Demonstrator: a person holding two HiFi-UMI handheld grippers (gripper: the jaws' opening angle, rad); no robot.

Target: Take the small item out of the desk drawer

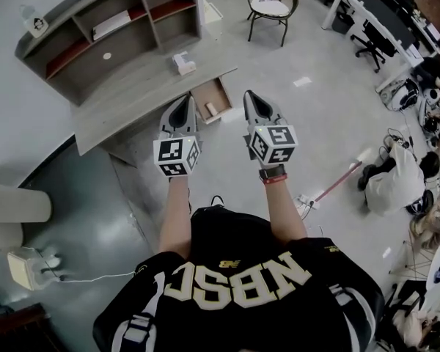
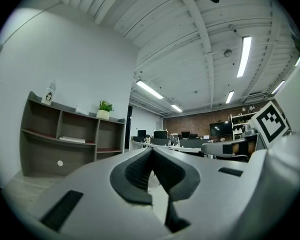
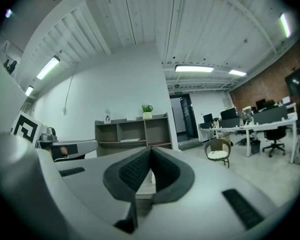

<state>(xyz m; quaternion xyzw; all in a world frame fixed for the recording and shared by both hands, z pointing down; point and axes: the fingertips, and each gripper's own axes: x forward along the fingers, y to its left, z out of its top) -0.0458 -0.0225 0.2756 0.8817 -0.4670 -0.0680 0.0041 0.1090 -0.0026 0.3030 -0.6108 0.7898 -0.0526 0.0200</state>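
My left gripper (image 1: pixel 185 103) and right gripper (image 1: pixel 251 97) are closed, empty. The small item (image 1: pixel 211 109) lies in the open drawer (image 1: pixel 206 92) between them, too small to tell its axis.

The desk drawer (image 1: pixel 207 92) stands pulled open, a small pale item (image 1: pixel 211 109) (shape unclear) lying inside.

Bright, even light comes from ceiling strip lights (image 2: pixel 244 56); shadows under the bench (image 1: pixel 143 97) are soft. Both gripper views curve hard toward black, vignetted corners, and the left claw (image 2: pixel 151 156) and right claw (image 3: pixel 151 154) look blurred up close.
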